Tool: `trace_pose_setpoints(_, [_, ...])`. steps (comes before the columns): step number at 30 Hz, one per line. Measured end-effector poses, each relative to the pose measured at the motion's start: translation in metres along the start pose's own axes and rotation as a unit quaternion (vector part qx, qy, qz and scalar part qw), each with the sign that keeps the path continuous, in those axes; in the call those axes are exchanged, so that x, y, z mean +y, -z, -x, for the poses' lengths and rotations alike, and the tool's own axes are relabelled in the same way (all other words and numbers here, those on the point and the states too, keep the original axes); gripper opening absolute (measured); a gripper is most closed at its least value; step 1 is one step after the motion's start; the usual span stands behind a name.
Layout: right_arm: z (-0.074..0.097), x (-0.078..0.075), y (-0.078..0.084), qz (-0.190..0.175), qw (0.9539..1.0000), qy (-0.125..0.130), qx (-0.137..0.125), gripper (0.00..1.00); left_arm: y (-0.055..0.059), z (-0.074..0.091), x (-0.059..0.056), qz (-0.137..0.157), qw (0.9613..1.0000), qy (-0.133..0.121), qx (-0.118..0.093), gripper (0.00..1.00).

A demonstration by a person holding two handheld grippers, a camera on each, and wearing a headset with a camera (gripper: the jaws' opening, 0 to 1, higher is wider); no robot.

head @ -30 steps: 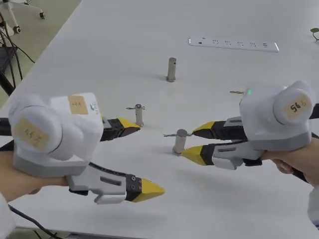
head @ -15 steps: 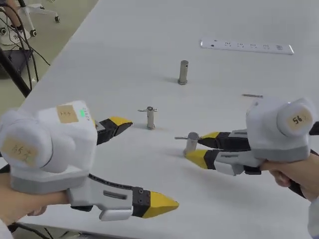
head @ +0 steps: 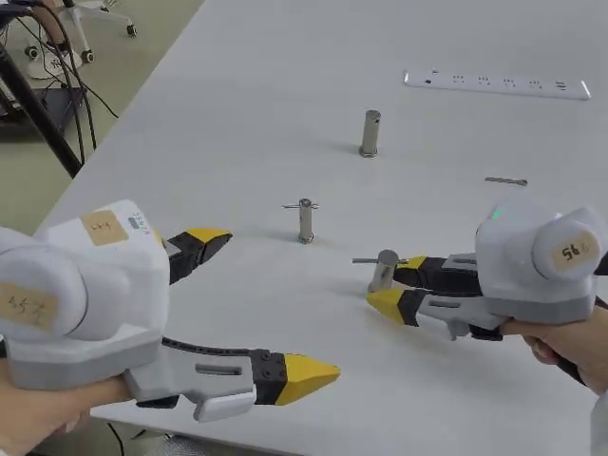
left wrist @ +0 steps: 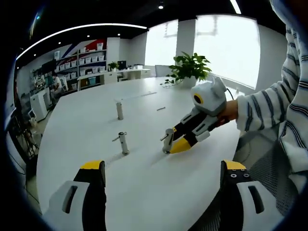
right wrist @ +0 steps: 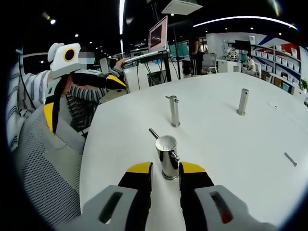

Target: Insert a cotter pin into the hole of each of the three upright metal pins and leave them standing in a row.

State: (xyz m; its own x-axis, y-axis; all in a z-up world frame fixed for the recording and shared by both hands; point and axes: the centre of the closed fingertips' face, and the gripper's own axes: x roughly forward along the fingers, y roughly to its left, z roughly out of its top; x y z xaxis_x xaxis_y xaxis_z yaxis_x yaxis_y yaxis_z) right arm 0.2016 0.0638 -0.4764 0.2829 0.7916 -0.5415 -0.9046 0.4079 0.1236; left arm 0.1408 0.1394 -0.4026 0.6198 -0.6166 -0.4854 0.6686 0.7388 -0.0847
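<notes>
Right gripper view looks down my right gripper (right wrist: 166, 167). Its two yellow tips are pressed on the foot of the near post (right wrist: 168, 153), one on each side. I see no gap, so I think I am pinching it. The post stands up straight on the white table (head: 237, 114). A thin pin (right wrist: 153, 133) goes through the hole near its top.

The middle post (head: 306, 220) stands a little way off and has a pin through it too. The far post (head: 370, 133) stands well apart, and its hole looks bare. One loose pin (head: 505, 180) lies flat on the table, off to the side of the far post.

My left gripper (head: 268, 304) hangs low near me with its jaws spread wide. It holds nothing.

I think this step is setting the near post in line with the other two. To do it well, I should hold the post low, like now, so it does not tip. I should slide it slowly and not lift it high. My tips should stay under the thin pin, so I do not knock it out. When I let go, I should open softly and pull straight back.

Then the loose pin needs to go in the far post.
</notes>
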Motion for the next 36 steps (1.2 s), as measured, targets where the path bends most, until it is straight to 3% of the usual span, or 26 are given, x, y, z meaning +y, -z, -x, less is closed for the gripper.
trace_pose_setpoints(10, [-0.009, -0.007, 0.008, 0.004, 1.0, -0.002, -0.001, 0.11, 0.004, 0.0, 0.003, 0.014, 0.9999, -0.009, 0.003, 0.96])
trace_pose_setpoints(16, [-0.01, -0.006, 0.007, 0.01, 0.9998, -0.004, -0.018, 0.11, 0.005, -0.002, 0.007, 0.015, 0.9998, -0.012, 0.003, 0.95])
trace_pose_setpoints(36, [-0.012, -0.005, 0.003, 0.043, 0.9982, 0.024, -0.033, 0.09, 0.01, 0.004, 0.024, 0.021, 0.9993, -0.03, 0.003, 0.91])
